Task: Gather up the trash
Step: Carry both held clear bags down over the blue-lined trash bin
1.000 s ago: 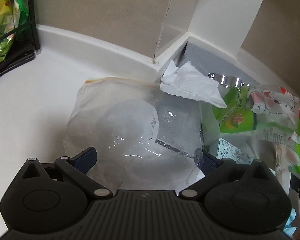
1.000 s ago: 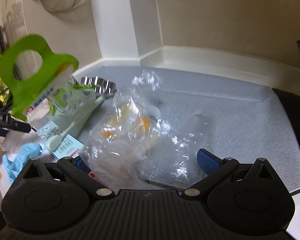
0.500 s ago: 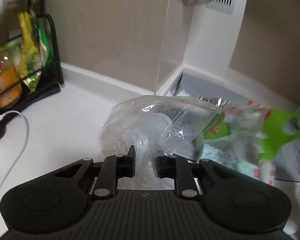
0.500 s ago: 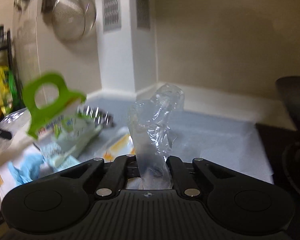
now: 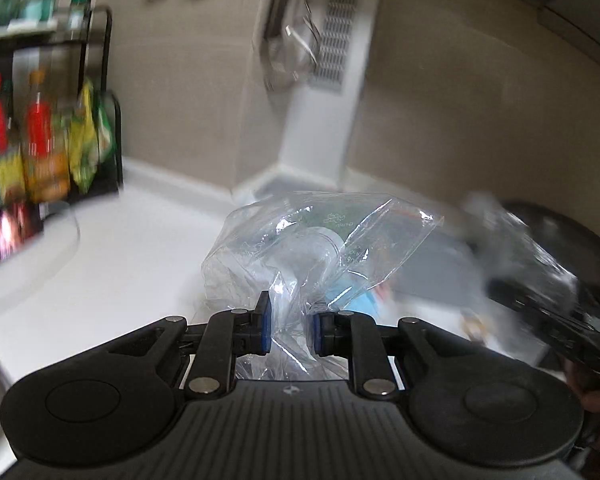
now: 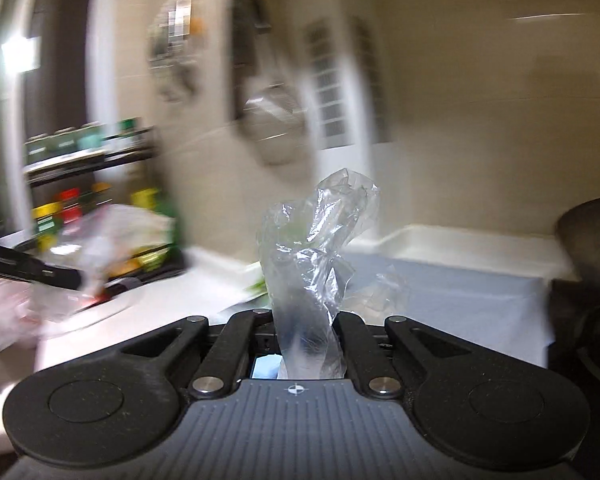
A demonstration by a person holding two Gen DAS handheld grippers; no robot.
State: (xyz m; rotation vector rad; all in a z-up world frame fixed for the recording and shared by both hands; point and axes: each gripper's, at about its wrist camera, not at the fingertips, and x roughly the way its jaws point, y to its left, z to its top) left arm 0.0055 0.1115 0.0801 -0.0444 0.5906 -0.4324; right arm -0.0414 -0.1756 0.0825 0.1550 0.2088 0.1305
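Beige kitchen walls and a white desk (image 5: 112,264) frame two claws, each clamped on clear plastic trash.

Largest in view is the desk, running back to the wall corner, with a grey mat (image 6: 460,292) on its right part and a black rack (image 5: 100,120) of blurred bottles and packets at its left end. Next in size, the zip bag (image 5: 320,248), clear and crumpled, hangs lifted above the desk straight ahead of the left claw (image 5: 290,330), whose blue pads pinch the bag's bunched lower edge. Smaller, the plastic wrap (image 6: 316,256) stands up as a twisted column from the right claw (image 6: 306,344), whose jaws are closed tight on its base. Both views are smeared by motion blur.
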